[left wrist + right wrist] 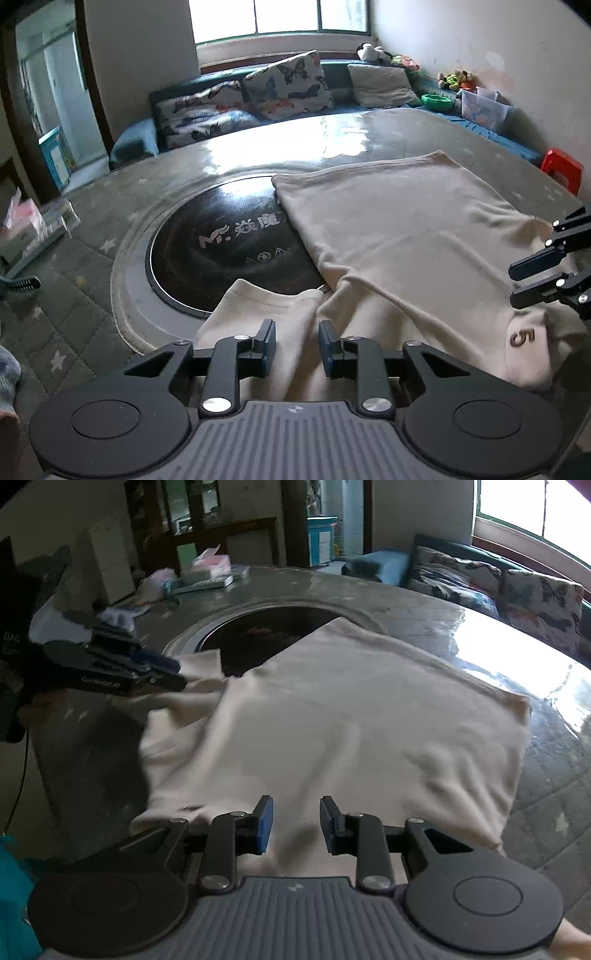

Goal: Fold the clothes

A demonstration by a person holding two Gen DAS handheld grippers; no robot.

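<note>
A cream garment [399,236] lies spread on a round table, partly over the table's black glass centre disc [229,251]. One sleeve [266,310] lies bunched toward me. My left gripper [297,338] is open just above that sleeve and holds nothing. My right gripper [296,814] is open over the near edge of the cream garment [332,716] and holds nothing. The right gripper also shows at the right edge of the left wrist view [546,273]. The left gripper shows at the left in the right wrist view [166,670], over the sleeve.
The table [332,129] has a grey quilted cover with stars and a glossy far side. A sofa with butterfly pillows [288,85] stands behind. Boxes and tissues [207,568] sit on the table's far edge. A red stool [561,168] stands at right.
</note>
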